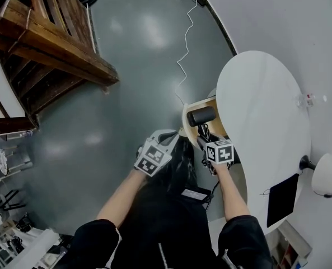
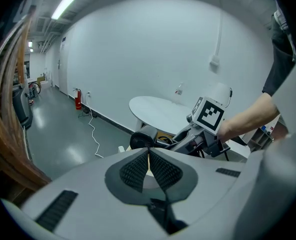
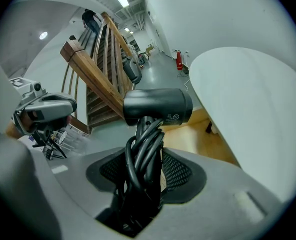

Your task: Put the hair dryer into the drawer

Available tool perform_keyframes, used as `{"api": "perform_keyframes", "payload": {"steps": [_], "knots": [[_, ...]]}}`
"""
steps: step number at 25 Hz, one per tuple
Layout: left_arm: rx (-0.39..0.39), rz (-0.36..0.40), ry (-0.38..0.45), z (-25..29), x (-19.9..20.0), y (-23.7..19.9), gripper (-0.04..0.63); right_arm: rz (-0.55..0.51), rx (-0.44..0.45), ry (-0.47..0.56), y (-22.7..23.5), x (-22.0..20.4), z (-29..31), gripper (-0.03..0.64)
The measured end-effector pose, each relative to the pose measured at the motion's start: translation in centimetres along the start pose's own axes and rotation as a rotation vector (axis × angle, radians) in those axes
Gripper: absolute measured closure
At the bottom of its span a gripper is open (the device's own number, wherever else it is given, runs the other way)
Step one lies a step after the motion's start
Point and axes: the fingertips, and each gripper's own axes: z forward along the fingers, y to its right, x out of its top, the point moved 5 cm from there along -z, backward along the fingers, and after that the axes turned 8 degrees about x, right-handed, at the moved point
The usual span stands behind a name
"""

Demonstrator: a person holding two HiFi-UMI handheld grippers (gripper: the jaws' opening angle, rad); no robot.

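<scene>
A black hair dryer (image 3: 157,105) with its cord wound round the handle stands upright in my right gripper (image 3: 147,156), which is shut on the handle. In the head view the hair dryer (image 1: 202,116) hangs over the open wooden drawer (image 1: 199,101) under the white table, with the right gripper (image 1: 206,134) just behind it. My left gripper (image 1: 174,134) is a little to the left of the drawer. Its pads (image 2: 138,168) meet with nothing between them. From the left gripper view the dryer's round rear grille (image 2: 142,140) shows beyond the jaws, beside the right gripper (image 2: 195,136).
A white oval table (image 1: 261,128) covers the drawer on the right, with a dark flat item (image 1: 282,198) near its front. A wooden staircase (image 1: 48,43) fills the upper left. A white cable (image 1: 185,43) trails over the grey floor. A red fire extinguisher (image 2: 78,100) stands by the wall.
</scene>
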Motion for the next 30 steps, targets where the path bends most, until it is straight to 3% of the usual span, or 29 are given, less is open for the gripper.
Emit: {"api": "perform_keyframes", "payload": {"steps": [30], "knots": [[0.02,-0.068,-0.057,1.5,-1.1,-1.3,0.578,0.029,-0.092,-0.133,3.7,-1.1,3.8,0.419]]}}
